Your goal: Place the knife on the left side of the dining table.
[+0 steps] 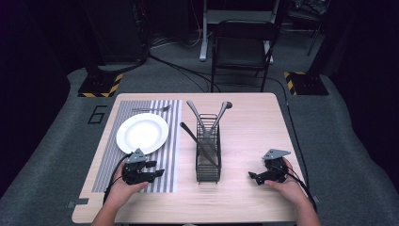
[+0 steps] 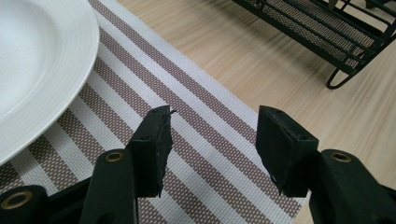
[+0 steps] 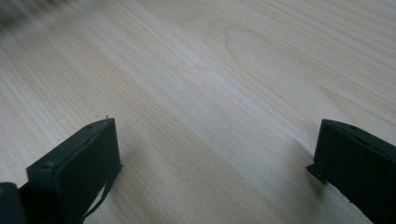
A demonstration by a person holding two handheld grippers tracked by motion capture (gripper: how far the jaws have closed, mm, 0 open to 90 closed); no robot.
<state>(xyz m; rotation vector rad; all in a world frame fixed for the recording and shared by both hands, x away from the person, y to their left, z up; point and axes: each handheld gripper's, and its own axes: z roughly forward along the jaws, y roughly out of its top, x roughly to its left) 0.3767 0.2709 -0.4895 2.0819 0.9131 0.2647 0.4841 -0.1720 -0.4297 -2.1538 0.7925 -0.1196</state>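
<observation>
1. Two grippers are seen low in the high view: the left gripper (image 1: 157,173) at lower left, lying over the near edge of a striped placemat (image 1: 167,141), and the right gripper (image 1: 253,176) at lower right on bare wood.
2. In the left gripper view, the left gripper (image 2: 212,144) is held with its blocky black jaws apart, nothing between them (only the woven mat, brown and white in narrow bands, is seen in the gap).
3. A white plate (image 2: 42,60), smooth and glossy with a broad rim, is found at the upper left of that view, resting on the mat; in the high view the plate (image 1: 126,141) sits just above the left gripper.
4. In the right gripper view, the right gripper (image 3: 215,154) is shown with its jaws spread wide over pale, fine-grained table (image 3: 210,70) wood, with nothing clasped.
5. A black wire-mesh caddy (image 1: 208,172), narrow and rectangular, stands at the centre of the high view between the two grippers, well apart from each.
6. Grey metal utensils (image 1: 220,113) are propped in it, their handles fanned upward.
7. A fork (image 1: 150,109) lies across the mat above the plate.
</observation>
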